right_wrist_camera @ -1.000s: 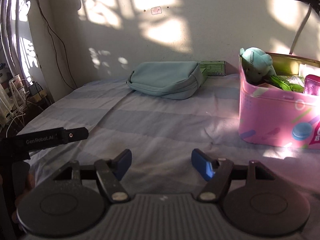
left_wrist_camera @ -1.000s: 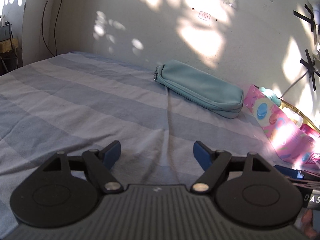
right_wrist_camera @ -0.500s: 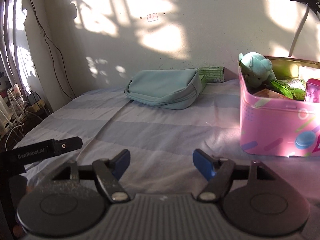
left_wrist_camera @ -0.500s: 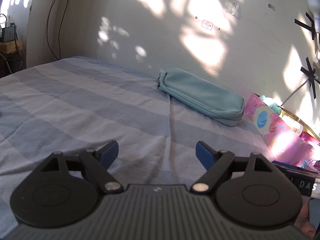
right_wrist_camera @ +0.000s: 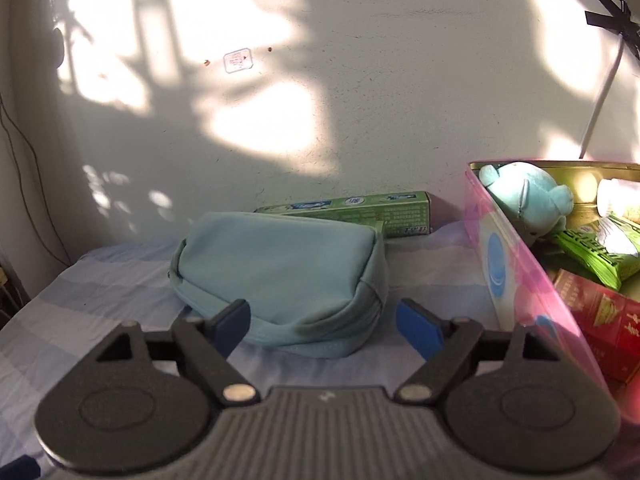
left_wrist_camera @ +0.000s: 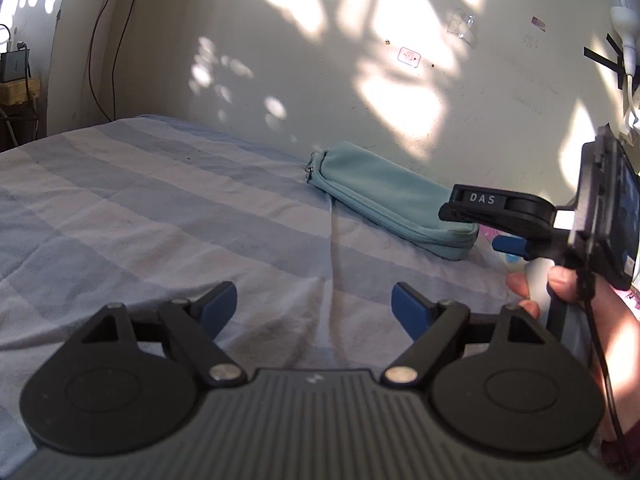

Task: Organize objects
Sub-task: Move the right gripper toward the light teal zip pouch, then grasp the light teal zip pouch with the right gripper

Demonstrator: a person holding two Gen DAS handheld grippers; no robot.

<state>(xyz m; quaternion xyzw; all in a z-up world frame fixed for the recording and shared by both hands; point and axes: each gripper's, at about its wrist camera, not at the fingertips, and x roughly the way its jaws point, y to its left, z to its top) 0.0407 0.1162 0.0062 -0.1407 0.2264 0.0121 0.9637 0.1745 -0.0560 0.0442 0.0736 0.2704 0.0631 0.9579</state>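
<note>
A light teal zip pouch (right_wrist_camera: 280, 276) lies on the striped bed sheet (left_wrist_camera: 140, 220) near the wall; it also shows in the left wrist view (left_wrist_camera: 384, 196). My right gripper (right_wrist_camera: 322, 322) is open, its blue fingertips on either side of the pouch's near end, not closed on it. In the left wrist view the right gripper (left_wrist_camera: 508, 216) hovers at the pouch's right end. My left gripper (left_wrist_camera: 312, 304) is open and empty over the sheet, well short of the pouch.
A pink box (right_wrist_camera: 516, 280) stands right of the pouch, holding a teal plush toy (right_wrist_camera: 528, 196), green packets (right_wrist_camera: 592, 252) and a red box (right_wrist_camera: 600, 312). A green toothpaste carton (right_wrist_camera: 360, 210) lies behind the pouch against the wall. Cables hang at far left.
My right gripper has moved forward to the pouch, which now sits between its open fingers. The right gripper has come into the left wrist view. The left gripper has barely moved.
</note>
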